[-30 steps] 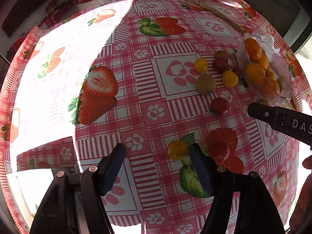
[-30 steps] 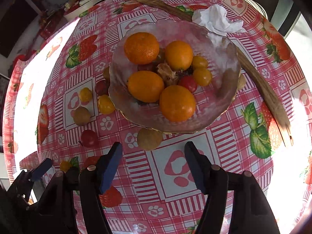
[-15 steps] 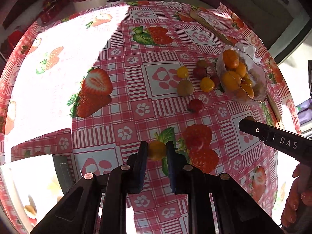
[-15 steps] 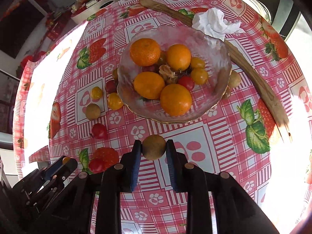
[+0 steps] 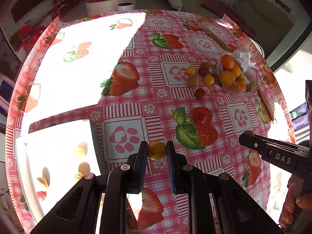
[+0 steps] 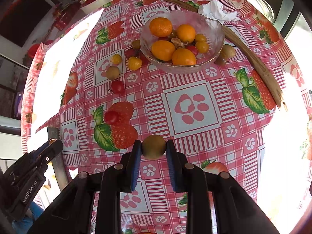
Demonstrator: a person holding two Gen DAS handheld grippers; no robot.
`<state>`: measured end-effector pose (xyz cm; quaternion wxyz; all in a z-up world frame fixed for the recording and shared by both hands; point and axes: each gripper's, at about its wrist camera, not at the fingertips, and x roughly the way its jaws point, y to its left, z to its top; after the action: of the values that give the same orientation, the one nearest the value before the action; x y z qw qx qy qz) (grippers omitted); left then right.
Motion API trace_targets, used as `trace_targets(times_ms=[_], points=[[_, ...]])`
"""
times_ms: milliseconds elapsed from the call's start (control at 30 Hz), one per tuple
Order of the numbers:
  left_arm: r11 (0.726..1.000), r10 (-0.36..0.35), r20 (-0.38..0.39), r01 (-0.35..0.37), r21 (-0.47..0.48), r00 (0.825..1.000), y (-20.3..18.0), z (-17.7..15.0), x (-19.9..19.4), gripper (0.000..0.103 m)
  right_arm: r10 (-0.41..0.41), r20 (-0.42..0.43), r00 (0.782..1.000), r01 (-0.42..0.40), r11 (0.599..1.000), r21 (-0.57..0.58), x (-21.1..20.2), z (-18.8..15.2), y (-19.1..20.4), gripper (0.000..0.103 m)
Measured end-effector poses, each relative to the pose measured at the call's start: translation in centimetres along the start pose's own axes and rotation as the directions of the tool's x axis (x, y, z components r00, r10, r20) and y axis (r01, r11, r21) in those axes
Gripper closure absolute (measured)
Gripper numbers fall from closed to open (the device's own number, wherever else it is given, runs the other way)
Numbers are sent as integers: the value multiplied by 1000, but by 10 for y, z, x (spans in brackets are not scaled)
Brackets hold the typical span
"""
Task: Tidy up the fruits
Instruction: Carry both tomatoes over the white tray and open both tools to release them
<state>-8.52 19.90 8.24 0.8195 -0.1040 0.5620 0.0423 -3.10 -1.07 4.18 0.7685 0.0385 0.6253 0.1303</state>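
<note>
- The right hand-held gripper pinches a round brownish-green fruit between its blue pads, above the tabletop.
- Beyond the hand-held gripper, a glass bowl holds oranges and small yellow and red fruits.
- Ahead and to its left, loose fruits lie beside the bowl; a red cherry tomato sits nearer, on a printed strawberry.
- Far left and low, the left hand-held gripper shows, with a small orange fruit at its tips.
- A crumpled tissue touches the bowl's far rim.
- A wooden fork lies to the right.
</note>
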Motion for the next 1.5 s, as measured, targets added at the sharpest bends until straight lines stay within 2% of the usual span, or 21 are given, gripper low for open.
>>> trace_targets(times_ms=[133, 367, 567, 700, 867, 1133, 1333, 1500], points=[[999, 12, 14, -11, -30, 1000, 16, -12, -15, 82, 8, -6, 1000, -9, 999, -41, -5, -7, 19, 75], [991, 57, 28, -54, -125, 998, 65, -46, -43, 82, 42, -24, 999, -45, 990, -134, -9, -18, 68, 75], [972, 110, 4, -107, -211, 994, 108, -81, -54, 82, 80, -50, 996, -90, 969, -229, -5, -26, 121, 75], [956, 130, -16, -129, -263, 991, 132, -93, -50, 82, 102, -81, 991, -122, 950, -288, 3, -32, 156, 75], [948, 142, -18, -142, -285, 990, 153, -87, -39, 82, 129, -132, 983, -168, 920, -355, 18, -37, 195, 75], [936, 183, 5, -173, -306, 983, 190, -53, -26, 82, 137, -172, 976, -197, 892, -408, 41, -33, 237, 75], [924, 206, -34, -206, -322, 978, 217, -43, -5, 82, 142, -197, 970, -216, 875, -434, 60, -32, 262, 75], [926, 208, -76, -222, -305, 975, 226, -44, 12, 82, 130, -218, 967, -225, 840, -493, 77, -40, 280, 75]])
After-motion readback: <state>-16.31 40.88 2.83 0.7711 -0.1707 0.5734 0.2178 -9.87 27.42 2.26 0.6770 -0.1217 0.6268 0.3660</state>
